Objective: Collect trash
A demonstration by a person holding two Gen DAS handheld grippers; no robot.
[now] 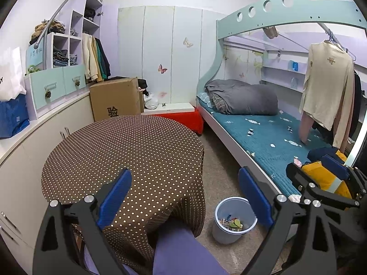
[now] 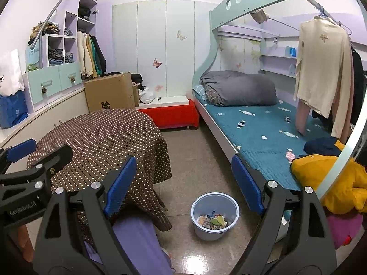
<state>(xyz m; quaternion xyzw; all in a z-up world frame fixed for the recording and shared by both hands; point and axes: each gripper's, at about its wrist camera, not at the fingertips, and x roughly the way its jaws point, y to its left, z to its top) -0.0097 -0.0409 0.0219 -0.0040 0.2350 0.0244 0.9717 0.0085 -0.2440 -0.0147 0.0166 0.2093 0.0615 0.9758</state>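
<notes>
A white trash bin (image 1: 234, 220) stands on the floor between the table and the bed, holding wrappers and a leaf; it also shows in the right wrist view (image 2: 214, 215). Several small candy wrappers (image 2: 246, 112) lie scattered on the teal bed mattress (image 2: 263, 123), also seen in the left wrist view (image 1: 252, 122). My left gripper (image 1: 184, 197) is open and empty above the table edge. My right gripper (image 2: 183, 181) is open and empty above the floor near the bin. Each gripper shows at the edge of the other's view.
A round table with a brown polka-dot cloth (image 1: 123, 155) stands at left. A cardboard box (image 1: 114, 98), a red-covered bench (image 2: 169, 114), cabinets (image 1: 45, 123) and a folded grey quilt (image 2: 238, 88) are beyond. A yellow jacket (image 2: 332, 178) lies on the bed; clothes hang above (image 2: 321, 68).
</notes>
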